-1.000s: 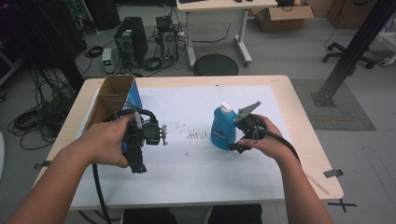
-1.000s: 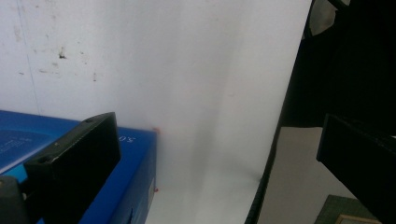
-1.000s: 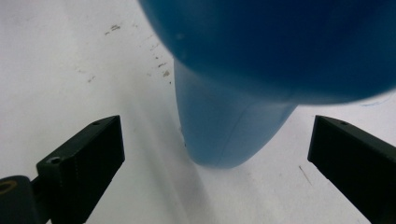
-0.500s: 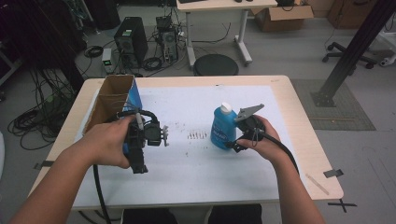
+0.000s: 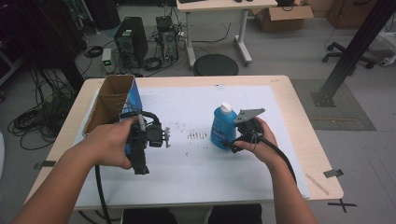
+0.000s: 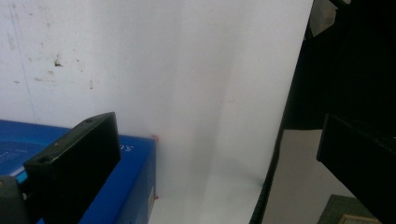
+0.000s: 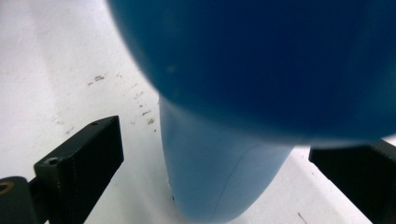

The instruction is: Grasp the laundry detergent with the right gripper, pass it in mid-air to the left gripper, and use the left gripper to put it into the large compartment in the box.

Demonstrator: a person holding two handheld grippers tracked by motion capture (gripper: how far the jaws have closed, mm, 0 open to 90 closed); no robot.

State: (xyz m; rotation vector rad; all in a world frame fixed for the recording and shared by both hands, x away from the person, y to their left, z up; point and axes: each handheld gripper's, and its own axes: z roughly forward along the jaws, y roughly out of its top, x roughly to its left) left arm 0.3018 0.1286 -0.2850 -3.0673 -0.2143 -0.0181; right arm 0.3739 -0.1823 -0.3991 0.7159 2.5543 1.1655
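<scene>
Nothing moved | right gripper fingers spread around blue bottle | left gripper fingers apparently open beside box

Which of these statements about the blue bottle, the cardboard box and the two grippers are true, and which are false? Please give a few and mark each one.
1. The blue bottle stands upright on the white sheet. True.
2. The bottle has a red cap. False: its cap is white.
3. The right gripper has its jaws apart, one on each side of the bottle. True.
4. The cardboard box lies by the table's right edge. False: it lies at the left side.
5. The left gripper holds the bottle. False: it is near the box, jaws open.
</scene>
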